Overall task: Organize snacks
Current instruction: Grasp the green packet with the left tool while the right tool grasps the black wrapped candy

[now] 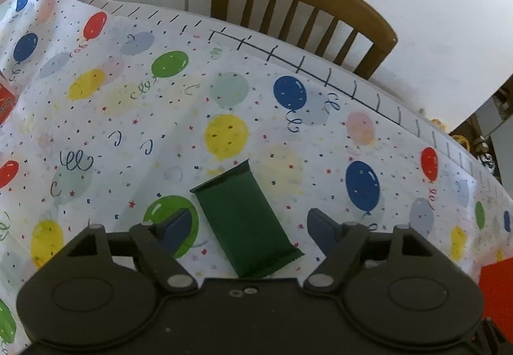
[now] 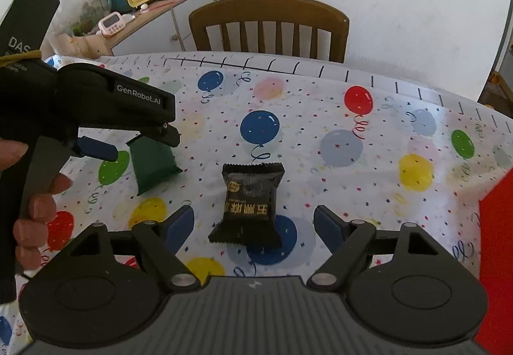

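Jaws of both grippers spread: left gripper (image 1: 251, 228) straddles flat green packet (image 1: 245, 222) (untouched), right gripper (image 2: 253, 228) crinkly black one (image 2: 248, 202).

Open balloon-print table (image 2: 368, 169) lies all around the black snack packet (image 2: 248, 204) and the green packet (image 1: 245, 220), which lie apart. The left gripper (image 2: 128, 146) hangs over the green one. A wooden chair (image 2: 269, 24) blocks the far edge.

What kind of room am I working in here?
Most likely a home dining area: a table under a balloon-print party cloth, a wooden slat-back chair pushed up to its far edge, and a sideboard cluttered with a kitchen timer against a plain wall.
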Available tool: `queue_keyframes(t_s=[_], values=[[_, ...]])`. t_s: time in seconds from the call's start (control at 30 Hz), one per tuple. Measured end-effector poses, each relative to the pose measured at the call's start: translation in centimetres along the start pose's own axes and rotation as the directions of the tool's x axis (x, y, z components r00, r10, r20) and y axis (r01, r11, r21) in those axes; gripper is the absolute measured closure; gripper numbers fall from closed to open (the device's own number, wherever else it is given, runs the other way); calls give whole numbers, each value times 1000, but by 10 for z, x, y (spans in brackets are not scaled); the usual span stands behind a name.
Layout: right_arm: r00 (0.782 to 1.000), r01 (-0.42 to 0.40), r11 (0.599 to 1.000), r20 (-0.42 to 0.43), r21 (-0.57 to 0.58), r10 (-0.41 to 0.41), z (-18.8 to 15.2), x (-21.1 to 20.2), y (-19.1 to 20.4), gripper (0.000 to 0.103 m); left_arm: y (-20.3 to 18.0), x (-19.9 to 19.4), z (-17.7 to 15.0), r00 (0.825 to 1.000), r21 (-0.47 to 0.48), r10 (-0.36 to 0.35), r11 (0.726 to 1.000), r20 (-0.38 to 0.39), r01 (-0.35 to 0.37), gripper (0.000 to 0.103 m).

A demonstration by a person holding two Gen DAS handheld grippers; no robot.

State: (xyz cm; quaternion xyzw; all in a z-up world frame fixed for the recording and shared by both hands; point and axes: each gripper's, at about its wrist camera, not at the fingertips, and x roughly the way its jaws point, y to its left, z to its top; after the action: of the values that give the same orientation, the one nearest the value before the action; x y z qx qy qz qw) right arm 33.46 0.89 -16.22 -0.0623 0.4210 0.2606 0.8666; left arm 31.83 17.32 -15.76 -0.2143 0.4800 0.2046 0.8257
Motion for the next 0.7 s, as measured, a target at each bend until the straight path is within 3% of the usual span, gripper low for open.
queue_keyframes(t_s=[0.23,0.3,0.43,0.53,0.7], values=[[1000,16,1000,-25,3,-16,9,22,2,31,-3,12,0,1000,-16,27,999,-13,-28,31],[999,23,1000,-37,-3,-23,10,26,3,37,-5,13,-1,999,-11,33,999,-14,-34,38],[998,43,999,-48,-3,-43,7,33,3,37,-6,15,-1,999,-4,45,999,-13,-46,41],[998,49,999,-47,2,-49,6,33,2,43,-6,14,-1,999,-1,53,999,-9,-53,48],[998,47,999,-45,1,-46,5,28,3,63,-4,13,-2,999,-5,47,999,-7,-47,53]])
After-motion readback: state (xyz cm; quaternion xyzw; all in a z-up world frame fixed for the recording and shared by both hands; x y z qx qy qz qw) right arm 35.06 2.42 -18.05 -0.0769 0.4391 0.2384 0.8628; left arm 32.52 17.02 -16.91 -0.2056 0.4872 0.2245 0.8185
